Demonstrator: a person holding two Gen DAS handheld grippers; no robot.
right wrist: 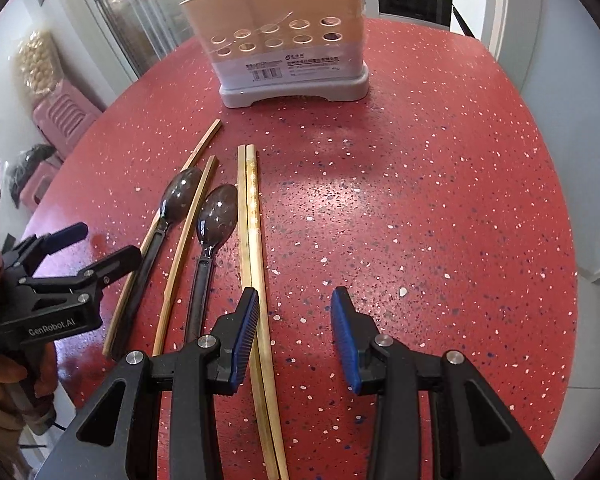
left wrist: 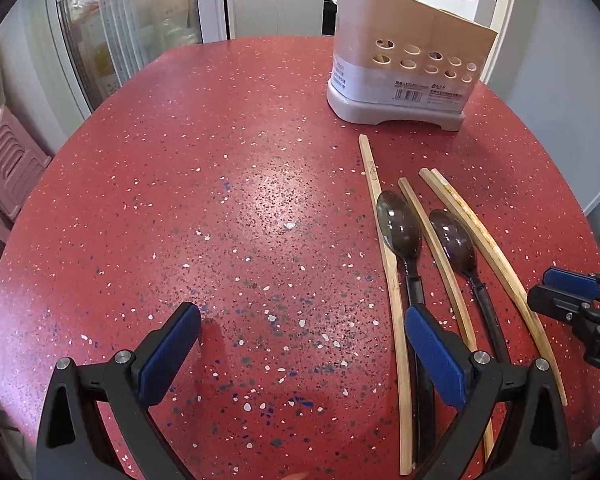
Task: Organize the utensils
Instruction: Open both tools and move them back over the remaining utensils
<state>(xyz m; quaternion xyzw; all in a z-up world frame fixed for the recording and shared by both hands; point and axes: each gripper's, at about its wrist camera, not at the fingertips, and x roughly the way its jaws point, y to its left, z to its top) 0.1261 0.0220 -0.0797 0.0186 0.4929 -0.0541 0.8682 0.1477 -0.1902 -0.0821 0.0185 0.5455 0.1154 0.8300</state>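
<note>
Left wrist view: the left hand-held gripper [left wrist: 300,344] is hovering low over the red speckled surface [left wrist: 220,200], fingers spread wide and holding nothing. Its right pad is sitting over the handle of the left spoon [left wrist: 400,230]; whether it is touching cannot be told. To the right are lying four chopsticks and two dark spoons, roughly parallel, running near to far: a single chopstick [left wrist: 392,280] on the far left, then the left spoon, a second chopstick [left wrist: 436,248], the right spoon [left wrist: 454,240], and a pair of chopsticks [left wrist: 496,256] side by side. The utensil holder [left wrist: 404,72] is standing at the far right, apart from the row, some utensils already poking from its top. The right hand-held gripper [left wrist: 556,292] is entering at the right edge.

Right wrist view: the right hand-held gripper [right wrist: 296,344] is also open and empty, its left pad just beside the chopstick pair [right wrist: 252,240]. The holder [right wrist: 284,40] is standing far ahead.

Judgement: the pick-up step is just starting; nothing on the surface is gripped yet. The next move is likely calling for shifting one gripper sideways to straddle a utensil, closing, then carrying it to the holder.
</note>
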